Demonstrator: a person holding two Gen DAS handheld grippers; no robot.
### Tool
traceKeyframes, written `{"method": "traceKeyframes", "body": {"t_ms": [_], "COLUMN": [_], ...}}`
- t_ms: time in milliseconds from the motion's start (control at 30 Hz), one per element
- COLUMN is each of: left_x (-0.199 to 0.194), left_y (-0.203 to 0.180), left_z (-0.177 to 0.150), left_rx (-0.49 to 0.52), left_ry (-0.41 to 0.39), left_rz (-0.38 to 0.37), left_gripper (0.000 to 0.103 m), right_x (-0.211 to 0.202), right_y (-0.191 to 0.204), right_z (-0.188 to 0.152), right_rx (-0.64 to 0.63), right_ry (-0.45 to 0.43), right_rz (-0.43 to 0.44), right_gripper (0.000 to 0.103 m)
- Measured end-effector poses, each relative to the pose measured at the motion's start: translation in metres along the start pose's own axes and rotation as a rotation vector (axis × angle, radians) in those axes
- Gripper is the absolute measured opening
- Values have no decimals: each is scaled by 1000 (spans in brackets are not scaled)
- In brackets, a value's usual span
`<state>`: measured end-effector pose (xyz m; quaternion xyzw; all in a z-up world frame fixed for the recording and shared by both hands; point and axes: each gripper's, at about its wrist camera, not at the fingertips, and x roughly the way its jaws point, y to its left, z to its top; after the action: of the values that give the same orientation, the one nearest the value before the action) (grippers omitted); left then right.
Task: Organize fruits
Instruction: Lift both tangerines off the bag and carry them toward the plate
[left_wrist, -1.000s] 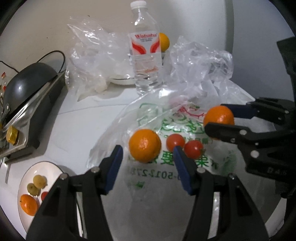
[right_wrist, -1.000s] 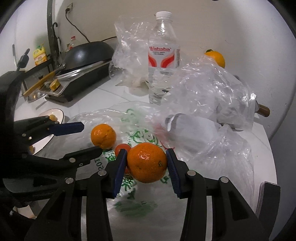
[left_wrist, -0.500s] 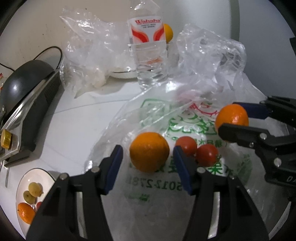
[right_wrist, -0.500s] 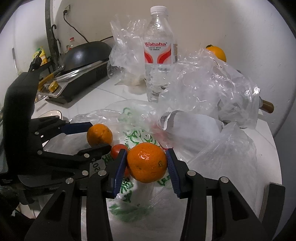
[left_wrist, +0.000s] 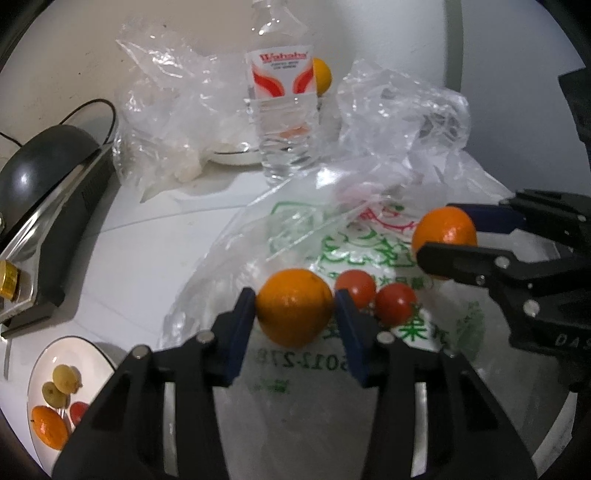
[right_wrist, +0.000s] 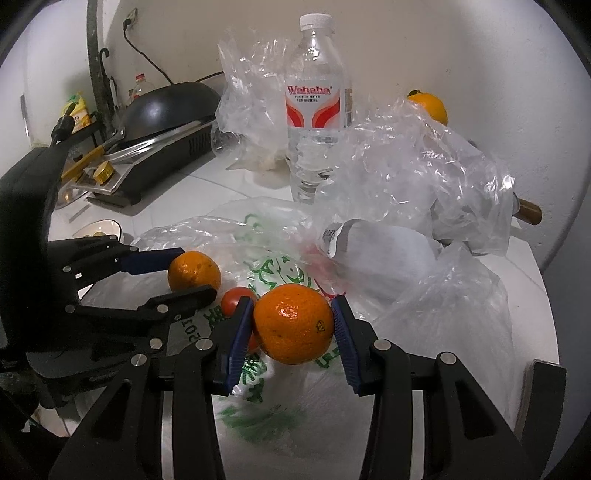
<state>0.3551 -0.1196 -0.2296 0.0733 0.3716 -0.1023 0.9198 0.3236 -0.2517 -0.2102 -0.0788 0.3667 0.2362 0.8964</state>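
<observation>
My left gripper (left_wrist: 295, 299) has its blue pads against both sides of an orange (left_wrist: 294, 306) lying on a printed plastic bag (left_wrist: 303, 369), and its jaws are closing. Two red tomatoes (left_wrist: 395, 303) sit just right of that orange. My right gripper (right_wrist: 293, 306) is shut on a second orange (right_wrist: 293, 325), held a little above the bag. In the left wrist view that second orange (left_wrist: 445, 230) shows at the right. A white plate (left_wrist: 44, 354) at the lower left holds small greenish fruits, an orange and a tomato.
A water bottle (left_wrist: 282, 110) stands behind the bag among crumpled clear plastic bags (right_wrist: 417, 166). Another orange (right_wrist: 428, 107) rests by the back wall. A black cooker with a domed lid (left_wrist: 48, 173) fills the left side. The counter's right edge (right_wrist: 543, 295) is close.
My left gripper has moved forward around the orange on the bag and narrowed until its pads meet the fruit. The right gripper and its orange have stayed put.
</observation>
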Motion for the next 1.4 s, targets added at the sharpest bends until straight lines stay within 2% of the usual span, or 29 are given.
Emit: {"method": "traceKeyframes", "body": {"t_ms": [500,1400], "left_x": [-53,-125], "left_y": [-10,-2], "left_z": [-14,-44], "left_rx": [-18,-40], "left_ry": [-57,-135], "left_rz": [-42,-64], "left_gripper": [45,45], "right_x": [-32,-84], "right_y": [21,76], "right_z": [-6,-14], "right_rx": [-15,-62], "right_ry": [-28,-75], "right_rz": [-24,-50], "right_gripper": [46,46]}}
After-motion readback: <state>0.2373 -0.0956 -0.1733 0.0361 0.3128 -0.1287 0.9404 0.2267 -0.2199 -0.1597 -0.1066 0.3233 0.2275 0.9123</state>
